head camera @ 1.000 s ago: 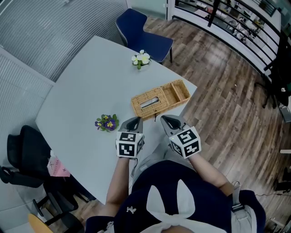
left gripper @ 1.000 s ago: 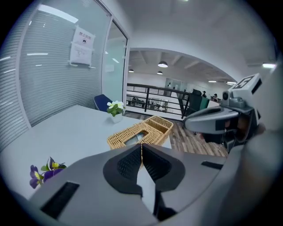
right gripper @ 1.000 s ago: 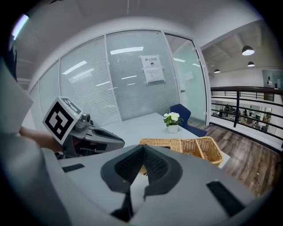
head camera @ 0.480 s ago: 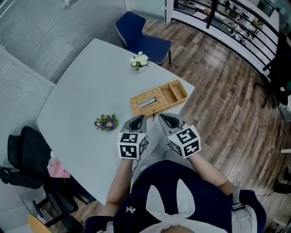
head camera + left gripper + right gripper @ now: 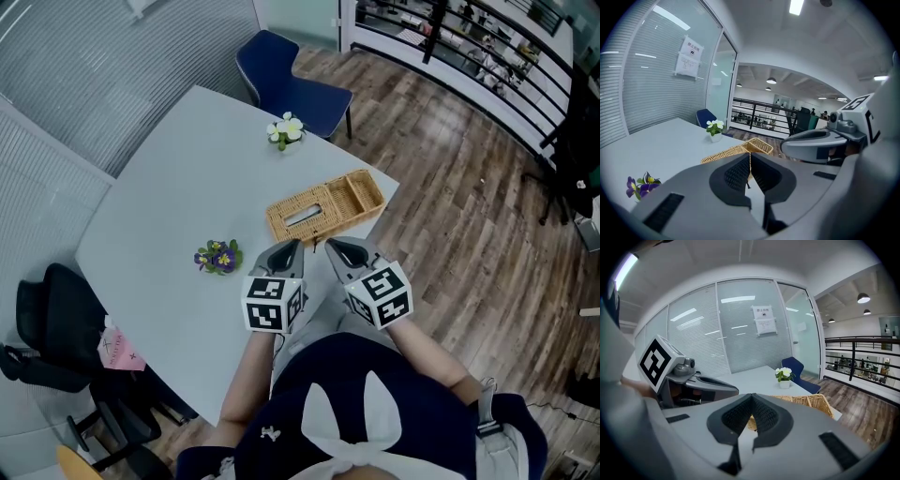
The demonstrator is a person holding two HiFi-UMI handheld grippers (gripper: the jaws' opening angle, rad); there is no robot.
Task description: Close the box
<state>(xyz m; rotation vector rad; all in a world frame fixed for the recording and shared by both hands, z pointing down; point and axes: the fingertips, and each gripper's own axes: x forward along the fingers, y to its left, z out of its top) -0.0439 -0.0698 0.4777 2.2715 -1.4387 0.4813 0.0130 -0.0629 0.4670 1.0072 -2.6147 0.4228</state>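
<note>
A long wicker box (image 5: 323,208) lies near the table's right edge, one half a flat panel with a slot, the other half an open basket (image 5: 362,191). My left gripper (image 5: 287,249) and right gripper (image 5: 335,247) hover side by side just short of the box, on the near side, not touching it. Both are shut with nothing between the jaws. In the left gripper view the box (image 5: 740,151) shows past the closed tips of the left gripper (image 5: 750,154). In the right gripper view the basket (image 5: 813,403) shows beyond the right gripper (image 5: 752,396).
A white flower pot (image 5: 286,129) stands at the far table edge and a purple flower bunch (image 5: 217,256) lies left of the left gripper. A blue chair (image 5: 285,75) stands beyond the grey table (image 5: 178,187), a black chair (image 5: 52,323) at its left. Wooden floor lies to the right.
Hardly anything differs: both grippers stay shut and hover in the same place before the box, and the view has drifted slightly.
</note>
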